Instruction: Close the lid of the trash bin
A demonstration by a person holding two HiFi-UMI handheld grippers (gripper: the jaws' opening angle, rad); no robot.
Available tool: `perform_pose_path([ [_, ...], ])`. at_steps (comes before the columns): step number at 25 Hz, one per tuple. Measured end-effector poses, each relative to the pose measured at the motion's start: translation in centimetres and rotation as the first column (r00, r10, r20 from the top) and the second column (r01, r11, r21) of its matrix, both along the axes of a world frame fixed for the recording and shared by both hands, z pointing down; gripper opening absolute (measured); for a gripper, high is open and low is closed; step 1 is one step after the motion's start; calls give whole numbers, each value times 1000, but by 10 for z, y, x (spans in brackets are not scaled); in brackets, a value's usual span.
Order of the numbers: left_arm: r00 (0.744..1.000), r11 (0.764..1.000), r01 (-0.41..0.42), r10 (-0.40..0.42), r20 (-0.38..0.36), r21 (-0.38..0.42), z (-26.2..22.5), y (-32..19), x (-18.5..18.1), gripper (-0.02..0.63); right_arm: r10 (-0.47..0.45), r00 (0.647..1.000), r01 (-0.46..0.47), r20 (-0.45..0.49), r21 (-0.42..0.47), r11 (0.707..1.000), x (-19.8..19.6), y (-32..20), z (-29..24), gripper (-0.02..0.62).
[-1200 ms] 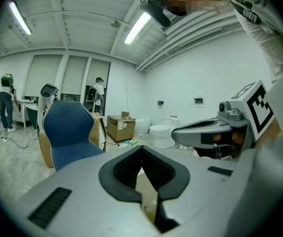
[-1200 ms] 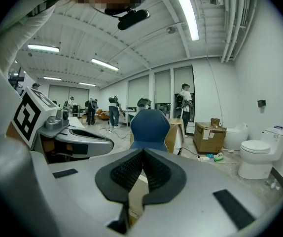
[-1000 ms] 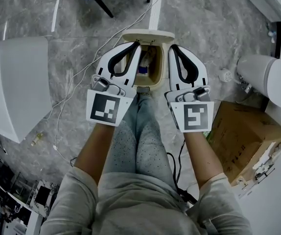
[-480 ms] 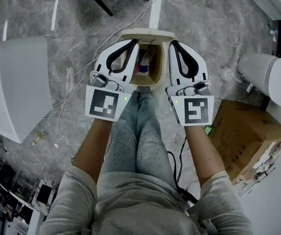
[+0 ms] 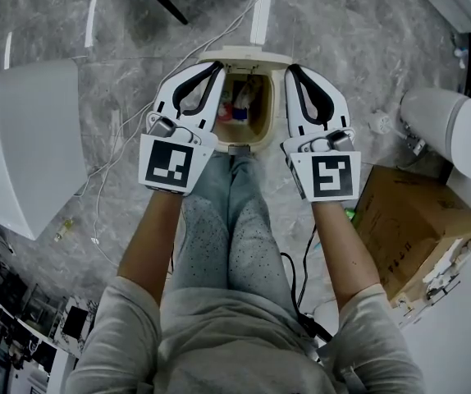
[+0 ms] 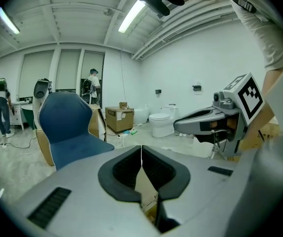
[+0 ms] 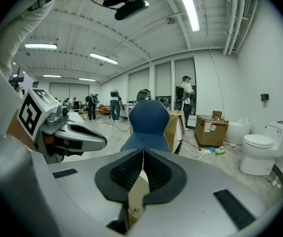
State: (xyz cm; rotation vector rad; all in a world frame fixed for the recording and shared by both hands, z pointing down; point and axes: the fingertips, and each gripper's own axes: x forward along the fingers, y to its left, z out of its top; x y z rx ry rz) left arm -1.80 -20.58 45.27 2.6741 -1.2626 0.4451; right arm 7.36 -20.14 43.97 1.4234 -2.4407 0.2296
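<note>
The cream trash bin [image 5: 262, 136] stands on the floor just beyond the person's knees. Its lid [image 5: 248, 56] is raised at the far side, and rubbish [image 5: 244, 101] shows inside. My left gripper [image 5: 221, 67] hangs over the bin's left rim and my right gripper [image 5: 290, 70] over its right rim, both pointing away from the person. In the left gripper view the left gripper [image 6: 141, 147] has its jaws pressed together with nothing between them. The right gripper [image 7: 143, 152] looks the same in its own view. A cream surface [image 6: 146, 190] shows below the jaws.
A large white panel [image 5: 22, 138] lies at the left, and a white cable [image 5: 137, 105] trails across the grey floor. A cardboard box [image 5: 412, 228] and a white fixture [image 5: 449, 130] stand at the right. A blue chair [image 7: 149, 125] stands beyond the bin. The person's legs [image 5: 231, 220] are just before it.
Both grippers have sunk toward the bin and spread slightly apart, so more of the bin's opening shows between them. Their jaws stay shut.
</note>
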Motion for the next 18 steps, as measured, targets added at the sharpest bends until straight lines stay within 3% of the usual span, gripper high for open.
perform_pose_path([
  [6, 1000, 999, -25, 25, -6, -22, 8, -4, 2, 21, -40, 999, 40, -15, -41, 998, 1, -1, 15, 35],
  [11, 997, 994, -57, 61, 45, -95, 26, -5, -3, 23, -84, 996, 83, -5, -78, 993, -3, -4, 29, 35],
  [12, 997, 993, -62, 67, 46, -101, 28, -6, -3, 30, -88, 996, 87, -6, -88, 992, -4, -4, 32, 35],
  [14, 996, 991, -73, 78, 41, -111, 32, -7, -3, 123, -95, 995, 94, -10, -105, 990, -4, -4, 37, 35],
  [18, 995, 988, -81, 89, 53, -130, 37, -7, -5, 133, -100, 995, 97, -22, -117, 988, 0, -4, 41, 37],
])
